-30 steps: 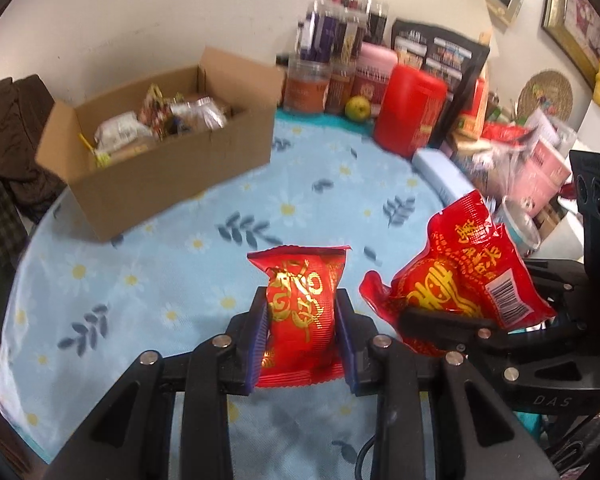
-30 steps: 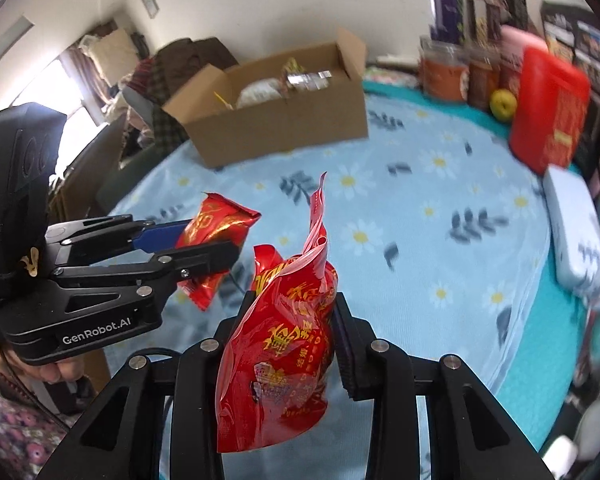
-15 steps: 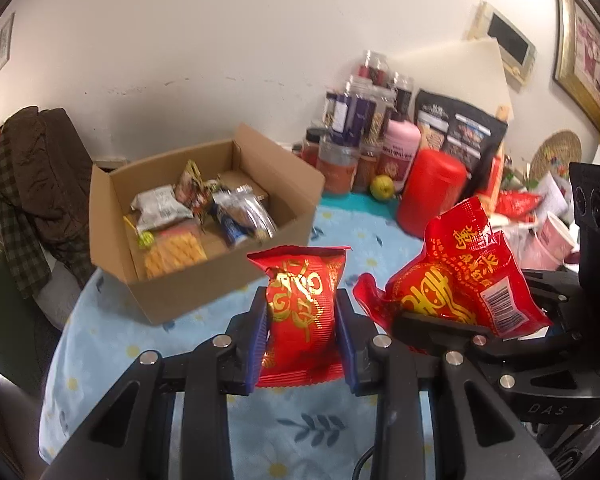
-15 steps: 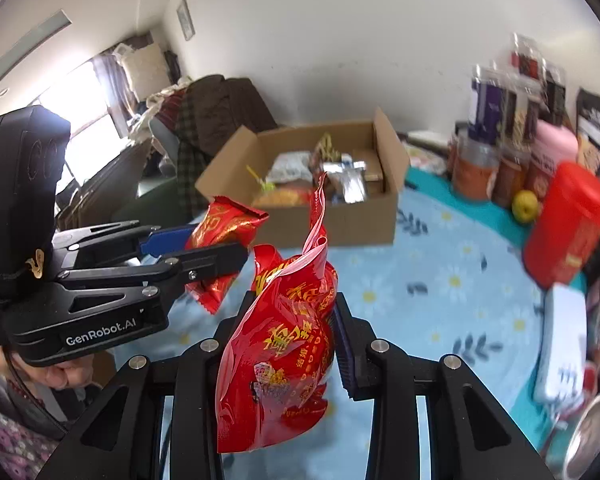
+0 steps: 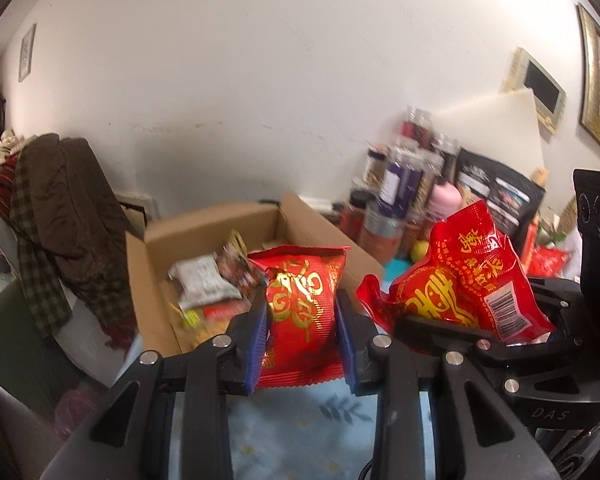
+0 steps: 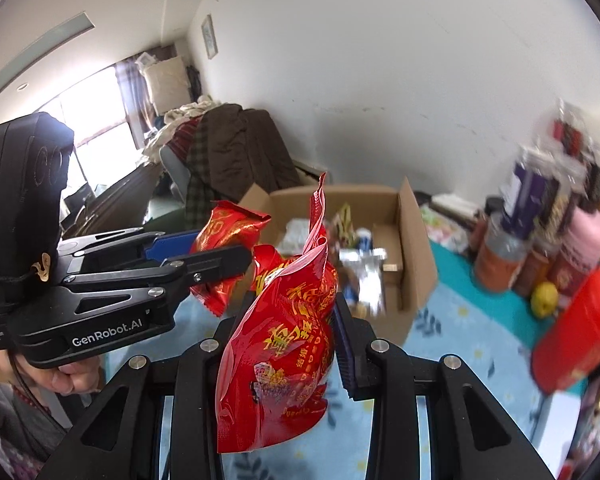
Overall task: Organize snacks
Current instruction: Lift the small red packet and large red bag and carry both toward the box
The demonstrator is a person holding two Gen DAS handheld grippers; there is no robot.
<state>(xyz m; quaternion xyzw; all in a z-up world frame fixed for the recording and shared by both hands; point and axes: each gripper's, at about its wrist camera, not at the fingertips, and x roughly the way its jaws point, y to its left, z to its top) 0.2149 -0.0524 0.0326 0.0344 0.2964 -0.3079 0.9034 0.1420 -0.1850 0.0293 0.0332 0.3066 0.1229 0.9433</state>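
My left gripper (image 5: 302, 334) is shut on a small red snack packet with gold print (image 5: 300, 312) and holds it in the air just in front of an open cardboard box (image 5: 204, 232) with several snacks inside. My right gripper (image 6: 290, 346) is shut on a larger red snack bag (image 6: 284, 344), also in the air before the box (image 6: 416, 240). The right gripper's bag shows in the left wrist view (image 5: 460, 280) to the right. The left gripper (image 6: 204, 260) with its packet (image 6: 224, 240) shows at the left of the right wrist view.
The box stands on a table with a blue daisy-print cloth (image 6: 452, 320). Jars and bottles (image 5: 404, 188), a red canister (image 6: 576, 336) and a yellow-green fruit (image 6: 544, 298) crowd the right side. A chair draped with dark clothes (image 5: 56, 216) stands left of the box.
Both grippers, each still holding its snack, have risen and moved toward the box. The box now looks much nearer and sits right behind the packets.
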